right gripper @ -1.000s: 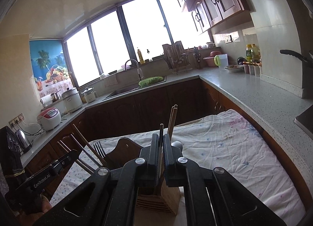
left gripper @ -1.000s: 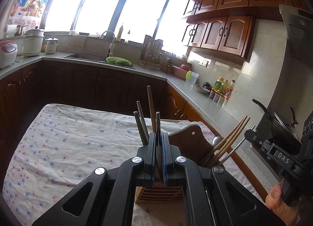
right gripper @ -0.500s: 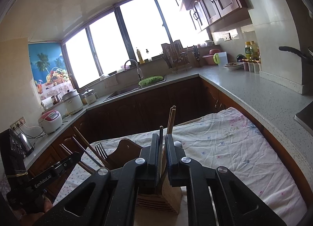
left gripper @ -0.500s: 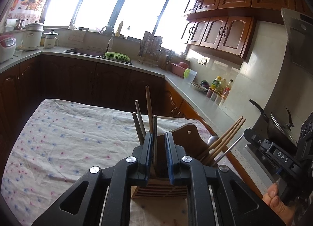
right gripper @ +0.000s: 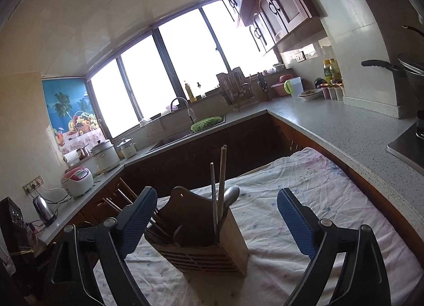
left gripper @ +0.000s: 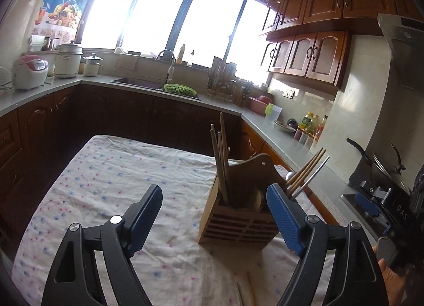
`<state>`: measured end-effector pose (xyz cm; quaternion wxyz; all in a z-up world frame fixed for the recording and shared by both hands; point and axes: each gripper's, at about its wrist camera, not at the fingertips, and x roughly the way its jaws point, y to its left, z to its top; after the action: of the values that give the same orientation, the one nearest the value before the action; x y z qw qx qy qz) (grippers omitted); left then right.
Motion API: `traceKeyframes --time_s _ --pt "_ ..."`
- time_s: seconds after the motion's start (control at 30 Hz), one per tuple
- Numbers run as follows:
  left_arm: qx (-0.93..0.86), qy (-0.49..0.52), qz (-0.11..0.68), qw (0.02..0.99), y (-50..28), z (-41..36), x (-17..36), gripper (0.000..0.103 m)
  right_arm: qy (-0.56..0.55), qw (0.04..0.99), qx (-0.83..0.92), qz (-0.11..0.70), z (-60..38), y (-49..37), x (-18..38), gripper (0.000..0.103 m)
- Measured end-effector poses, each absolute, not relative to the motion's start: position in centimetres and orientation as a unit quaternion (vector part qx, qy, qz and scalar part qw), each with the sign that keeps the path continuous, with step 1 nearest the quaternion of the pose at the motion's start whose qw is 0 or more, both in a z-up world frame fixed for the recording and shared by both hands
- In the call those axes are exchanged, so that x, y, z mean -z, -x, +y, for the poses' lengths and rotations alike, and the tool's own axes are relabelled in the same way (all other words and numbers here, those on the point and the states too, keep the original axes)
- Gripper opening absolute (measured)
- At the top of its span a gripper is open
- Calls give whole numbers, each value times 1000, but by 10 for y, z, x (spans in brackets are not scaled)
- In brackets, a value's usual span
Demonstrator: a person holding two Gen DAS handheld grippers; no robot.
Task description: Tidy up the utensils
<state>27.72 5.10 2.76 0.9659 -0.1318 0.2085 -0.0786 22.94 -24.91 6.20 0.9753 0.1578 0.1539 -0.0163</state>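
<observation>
A wooden utensil holder (left gripper: 238, 222) (right gripper: 206, 255) stands on the flowered cloth (left gripper: 111, 173). My left gripper (left gripper: 214, 192) is open and its jaws are still opening, with nothing pressed between the blue pads (left gripper: 285, 215). The holder sits just ahead of them. Upright chopsticks (left gripper: 221, 160) fill its left slot, and more chopsticks with a metal handle (left gripper: 307, 173) lean out on the right. My right gripper (right gripper: 217, 194) is open too and its jaws are still opening, with the holder just ahead of them. Chopsticks (right gripper: 221, 173) and a spoon (right gripper: 232, 194) stand free in it.
Two loose chopsticks (left gripper: 247, 290) lie on the cloth near the bottom edge. A grey counter (right gripper: 344, 125) runs along the right, with a stove and pan (left gripper: 381, 162). Sink (left gripper: 148, 82) and rice cookers (left gripper: 30, 71) sit at the back. A hand (left gripper: 392, 279) shows at the right.
Both grippers were shut on utensil handles standing in the holder. Now both are wide open, drawn back a little, and the utensils stand free in the holder.
</observation>
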Motion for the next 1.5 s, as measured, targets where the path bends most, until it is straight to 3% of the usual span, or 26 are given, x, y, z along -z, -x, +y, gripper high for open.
traceKeyframes --time_s 0.13,0.8,0.97,1.03,1.23,1.5 --pt "68 135 224 963 -248 53 -17 86 -162 972 13 170 -243 -212 -46 94" --pt "47 136 242 960 -147 68 -21 87 -180 962 1 206 -219 -116 -8 96" --pt "46 131 218 966 -126 70 -33 93 -156 972 7 174 -212 -94 -28 97" --pt "39 124 201 971 -114 70 -36 102 -132 980 14 147 -206 -81 -42 102" --pt "14 95 162 982 -75 66 -20 102 -62 994 37 84 -186 -43 -42 103" --pt "-10 65 156 986 -48 62 5 102 -45 994 43 93 -180 -28 -4 103"
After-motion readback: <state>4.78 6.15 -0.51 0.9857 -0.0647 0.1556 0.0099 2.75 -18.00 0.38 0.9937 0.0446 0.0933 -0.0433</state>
